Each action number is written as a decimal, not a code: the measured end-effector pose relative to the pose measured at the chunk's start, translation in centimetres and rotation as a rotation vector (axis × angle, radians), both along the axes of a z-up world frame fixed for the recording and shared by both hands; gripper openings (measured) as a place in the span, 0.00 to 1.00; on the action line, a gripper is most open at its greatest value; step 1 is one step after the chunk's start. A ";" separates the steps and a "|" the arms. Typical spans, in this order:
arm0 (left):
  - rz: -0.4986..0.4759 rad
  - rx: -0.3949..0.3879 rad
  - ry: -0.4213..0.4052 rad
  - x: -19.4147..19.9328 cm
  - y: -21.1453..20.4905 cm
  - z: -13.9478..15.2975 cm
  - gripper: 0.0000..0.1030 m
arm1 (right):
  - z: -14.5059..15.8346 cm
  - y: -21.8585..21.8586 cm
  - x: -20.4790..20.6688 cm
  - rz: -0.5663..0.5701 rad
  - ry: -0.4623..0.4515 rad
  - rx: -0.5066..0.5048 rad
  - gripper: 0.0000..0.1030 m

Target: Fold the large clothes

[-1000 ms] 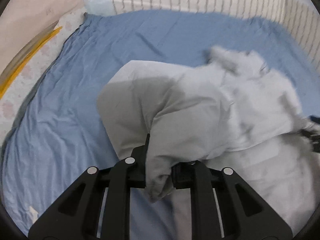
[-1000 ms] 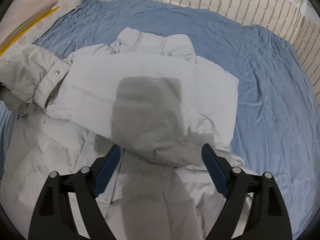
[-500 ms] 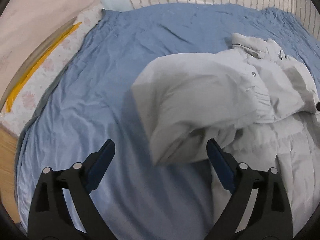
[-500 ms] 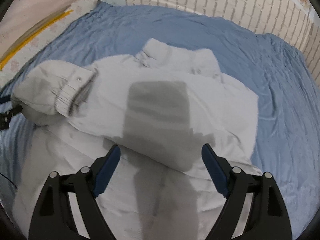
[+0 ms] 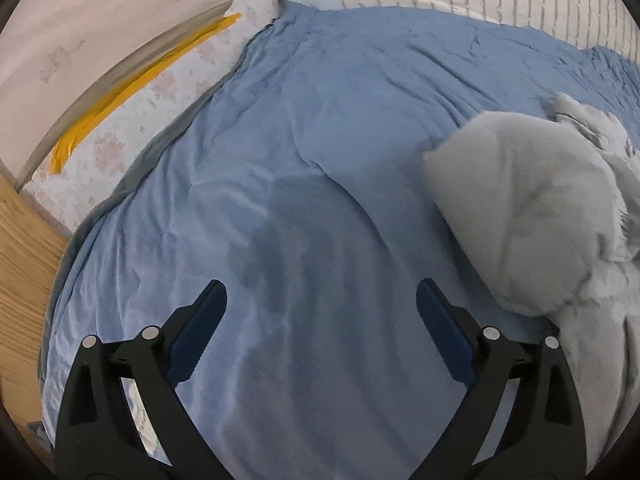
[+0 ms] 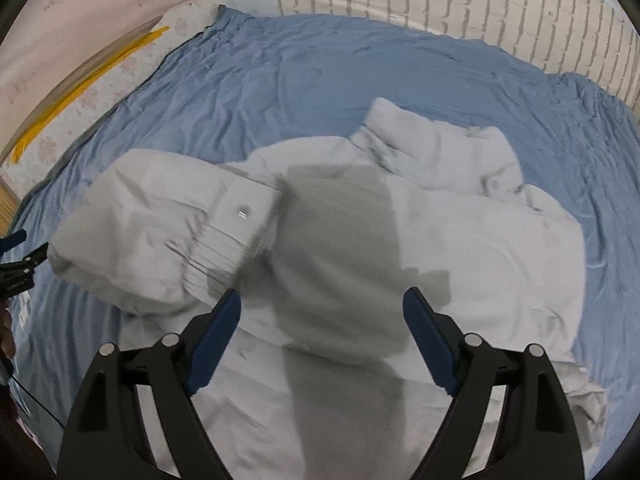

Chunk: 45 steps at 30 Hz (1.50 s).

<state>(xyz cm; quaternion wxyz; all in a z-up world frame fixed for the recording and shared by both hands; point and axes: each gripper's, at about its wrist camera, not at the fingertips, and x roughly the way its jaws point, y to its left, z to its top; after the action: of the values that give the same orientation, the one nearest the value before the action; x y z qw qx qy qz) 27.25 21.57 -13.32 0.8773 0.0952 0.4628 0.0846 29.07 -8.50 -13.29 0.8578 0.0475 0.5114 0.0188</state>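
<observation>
A pale grey padded jacket (image 6: pixel 460 248) lies on the blue sheet (image 6: pixel 280 80), collar (image 6: pixel 400 128) at the far end. Its sleeve (image 6: pixel 160 216), with a snap cuff, is folded across the body toward the left. My right gripper (image 6: pixel 323 293) hovers open above the jacket's middle, nothing between its fingers. In the left wrist view the jacket (image 5: pixel 528 216) bulges at the right edge. My left gripper (image 5: pixel 320 286) is over bare sheet (image 5: pixel 320 120) to the jacket's left, its jaws opening and holding nothing. Its tip (image 6: pixel 16 256) shows at the right wrist view's left edge.
A white brick-pattern wall (image 6: pixel 440 0) runs behind the bed. A floral mattress edge with a yellow strip (image 5: pixel 140 80) borders the sheet on the left, with wooden floor (image 5: pixel 20 260) beyond it. Blue sheet spreads wide to the jacket's left and far side.
My left gripper opened, let go of the sleeve and swung left off the jacket onto bare sheet. The sleeve now rests across the jacket. The right gripper stayed open and drew back a little.
</observation>
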 end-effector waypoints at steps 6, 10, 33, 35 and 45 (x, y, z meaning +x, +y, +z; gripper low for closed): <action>-0.011 0.024 0.009 1.2 1.6 -0.6 0.92 | -1.2 3.9 2.4 0.041 0.026 -0.002 0.80; -0.022 0.032 0.012 1.5 1.7 -1.2 0.92 | -2.0 5.3 3.6 0.045 0.055 0.006 0.80; -0.040 -0.013 -0.030 2.0 -2.1 1.1 0.92 | 1.9 2.9 3.0 0.064 -0.043 0.047 0.18; -0.059 -0.016 -0.035 2.3 -3.5 1.7 0.92 | 2.9 0.5 2.4 0.024 -0.059 0.032 0.18; -0.171 -0.026 -0.026 3.1 -11.7 2.9 0.92 | 3.8 -15.8 -3.5 -0.225 -0.050 -0.111 0.19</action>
<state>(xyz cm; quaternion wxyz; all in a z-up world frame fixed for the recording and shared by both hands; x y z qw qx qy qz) 30.36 9.88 -10.39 0.8883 0.1217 0.4428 0.0043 25.59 -24.28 -9.48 0.8684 0.0565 0.4815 -0.1047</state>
